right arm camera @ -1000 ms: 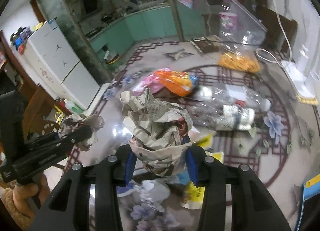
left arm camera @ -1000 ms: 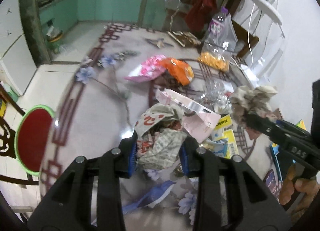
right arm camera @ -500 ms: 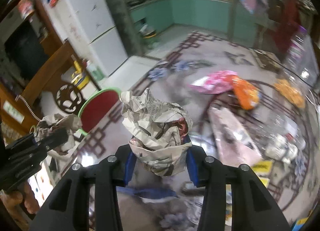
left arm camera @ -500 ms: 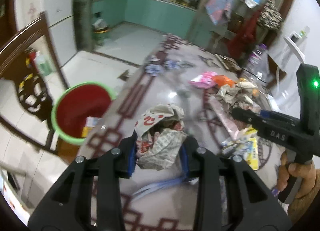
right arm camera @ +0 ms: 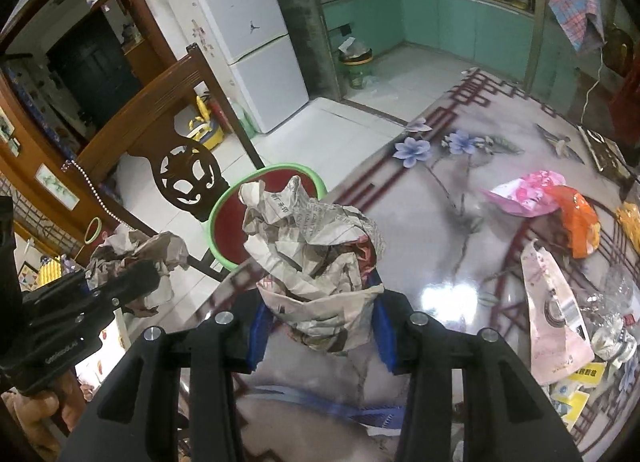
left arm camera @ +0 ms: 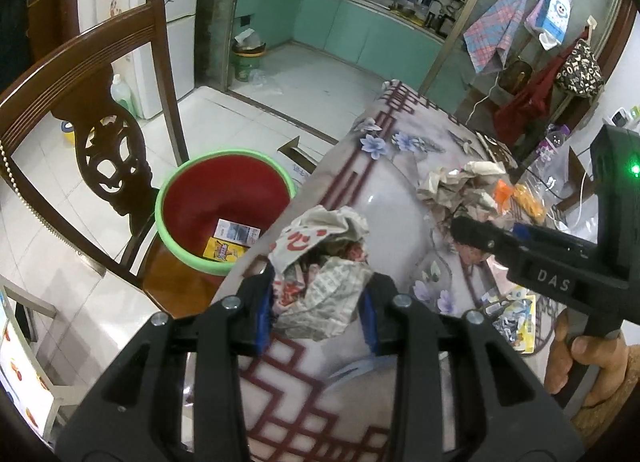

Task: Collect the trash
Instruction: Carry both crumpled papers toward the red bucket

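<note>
My left gripper (left arm camera: 316, 310) is shut on a crumpled newspaper wad (left arm camera: 320, 262) above the table's left edge. My right gripper (right arm camera: 316, 326) is shut on another crumpled newspaper wad (right arm camera: 312, 250) above the table. A red bin with a green rim (left arm camera: 224, 202) stands on the floor just left of the table, with a few wrappers inside; it shows behind the wad in the right wrist view (right arm camera: 228, 222). The right gripper and its wad also show in the left wrist view (left arm camera: 460, 186), and the left gripper in the right wrist view (right arm camera: 132, 266).
A dark wooden chair (left arm camera: 100, 134) stands beside the bin. On the flowered table (right arm camera: 460, 198) lie a pink bag (right arm camera: 524, 194), an orange bag (right arm camera: 576, 222), a pink pouch (right arm camera: 552, 314), clear plastic and yellow wrappers (right arm camera: 580, 378). A white fridge (right arm camera: 248, 34) stands beyond.
Both grippers have swung left with their newspaper wads, from over the trash pile toward the table's left edge. The red bin has come closer and now sits just past the left wad.
</note>
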Demonstrator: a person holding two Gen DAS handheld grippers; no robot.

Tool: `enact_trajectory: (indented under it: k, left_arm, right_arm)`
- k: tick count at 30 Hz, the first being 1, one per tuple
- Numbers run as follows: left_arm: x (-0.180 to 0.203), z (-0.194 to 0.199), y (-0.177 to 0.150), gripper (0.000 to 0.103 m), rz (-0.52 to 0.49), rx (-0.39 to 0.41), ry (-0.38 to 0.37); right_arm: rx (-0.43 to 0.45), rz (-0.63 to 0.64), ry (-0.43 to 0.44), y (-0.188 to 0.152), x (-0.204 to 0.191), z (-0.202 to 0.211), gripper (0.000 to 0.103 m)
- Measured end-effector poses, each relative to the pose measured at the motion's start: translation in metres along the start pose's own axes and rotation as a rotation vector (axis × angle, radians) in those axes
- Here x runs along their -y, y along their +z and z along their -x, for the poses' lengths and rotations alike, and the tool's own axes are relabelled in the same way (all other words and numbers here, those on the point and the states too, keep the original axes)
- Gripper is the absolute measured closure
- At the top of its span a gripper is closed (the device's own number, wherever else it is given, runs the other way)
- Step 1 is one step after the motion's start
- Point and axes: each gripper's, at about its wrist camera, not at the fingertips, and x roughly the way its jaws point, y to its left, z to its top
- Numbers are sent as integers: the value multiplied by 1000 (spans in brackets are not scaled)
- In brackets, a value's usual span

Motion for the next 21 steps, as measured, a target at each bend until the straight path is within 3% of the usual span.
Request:
enact_trajectory:
  k: [10, 21]
  left_arm:
    - [-20, -17, 18, 70, -3, -1, -47]
    - [-59, -38, 64, 70, -70, 6, -98]
  right_arm:
    - [-3, -12, -59, 11, -8, -8, 61]
    - [10, -52, -155, 43, -37, -28, 61]
